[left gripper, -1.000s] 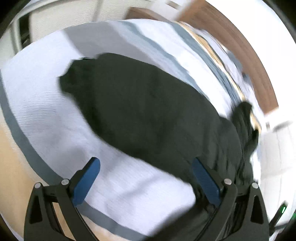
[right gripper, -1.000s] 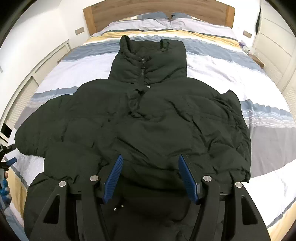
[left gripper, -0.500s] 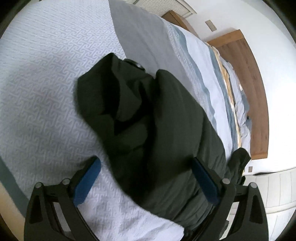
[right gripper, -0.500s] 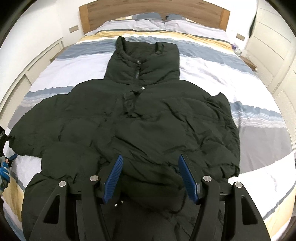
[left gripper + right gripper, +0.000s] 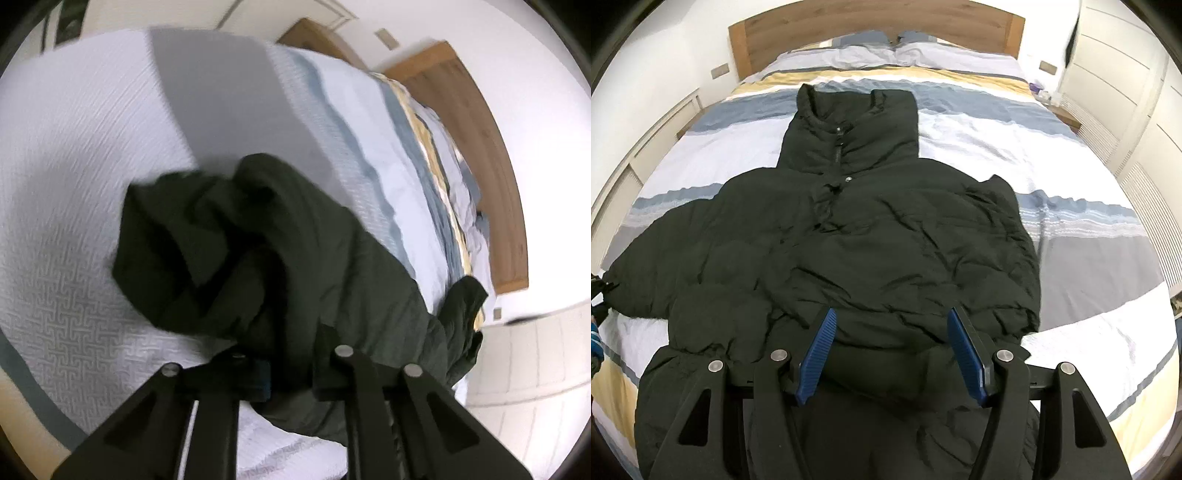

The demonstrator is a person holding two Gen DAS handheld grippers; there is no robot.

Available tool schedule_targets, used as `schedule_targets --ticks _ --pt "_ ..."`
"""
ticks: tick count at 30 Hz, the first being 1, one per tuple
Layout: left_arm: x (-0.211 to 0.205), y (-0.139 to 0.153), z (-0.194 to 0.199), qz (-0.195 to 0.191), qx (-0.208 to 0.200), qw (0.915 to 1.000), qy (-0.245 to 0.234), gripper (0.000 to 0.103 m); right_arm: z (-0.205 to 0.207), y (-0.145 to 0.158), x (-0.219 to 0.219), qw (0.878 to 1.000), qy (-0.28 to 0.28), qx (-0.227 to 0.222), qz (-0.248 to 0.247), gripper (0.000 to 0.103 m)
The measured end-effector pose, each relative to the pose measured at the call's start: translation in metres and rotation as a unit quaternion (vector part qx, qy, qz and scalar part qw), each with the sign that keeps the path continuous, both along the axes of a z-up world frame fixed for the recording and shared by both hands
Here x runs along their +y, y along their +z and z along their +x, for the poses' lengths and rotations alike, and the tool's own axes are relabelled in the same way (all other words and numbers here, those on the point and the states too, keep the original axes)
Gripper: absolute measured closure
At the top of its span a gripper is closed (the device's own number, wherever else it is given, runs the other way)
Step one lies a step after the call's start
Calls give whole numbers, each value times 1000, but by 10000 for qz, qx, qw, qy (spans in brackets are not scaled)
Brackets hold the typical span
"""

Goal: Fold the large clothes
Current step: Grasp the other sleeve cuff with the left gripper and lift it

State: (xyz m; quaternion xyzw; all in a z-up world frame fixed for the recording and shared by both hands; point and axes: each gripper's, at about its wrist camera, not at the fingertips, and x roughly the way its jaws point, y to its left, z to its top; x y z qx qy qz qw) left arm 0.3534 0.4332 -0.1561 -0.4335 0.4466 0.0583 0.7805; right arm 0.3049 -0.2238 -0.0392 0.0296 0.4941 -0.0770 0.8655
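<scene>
A dark green puffer jacket [image 5: 886, 240] lies front-up on the bed, collar toward the headboard, sleeves spread. In the left wrist view its left sleeve [image 5: 221, 251] is bunched on the white bedcover. My left gripper [image 5: 291, 373] is closing, its jaws drawn together with sleeve fabric pinched between them. My right gripper [image 5: 892, 347] hangs over the jacket's lower hem. Its blue pads [image 5: 816, 354] stand apart and bare, the puffy hem bulging beneath them.
The striped duvet [image 5: 1071, 166] covers the whole bed, with pillows [image 5: 886, 51] below a wooden headboard [image 5: 875, 22]. White wardrobe doors [image 5: 1126, 92] and a nightstand [image 5: 1067, 114] stand on the right. A low white cabinet [image 5: 646, 155] runs along the left.
My left gripper moved in onto the sleeve end and its wide-open jaws came together on the fabric. The right gripper lifted slightly over the hem, jaws unchanged.
</scene>
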Motion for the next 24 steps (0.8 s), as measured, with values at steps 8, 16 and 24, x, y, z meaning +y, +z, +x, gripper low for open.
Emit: schedule_targets --ticks 8,16,24 --pt "-61 72 12 574 -558 9938 -765 92 -14 8 -32 9994 -251 -162 169 41" --pt "-155 134 18 695 -1160 9791 -1519 92 -36 9 -70 9979 -461 -297 349 41" --pt "-285 158 20 715 -1355 9579 -2427 93 -66 5 -117 9965 -605 -344 468 41"
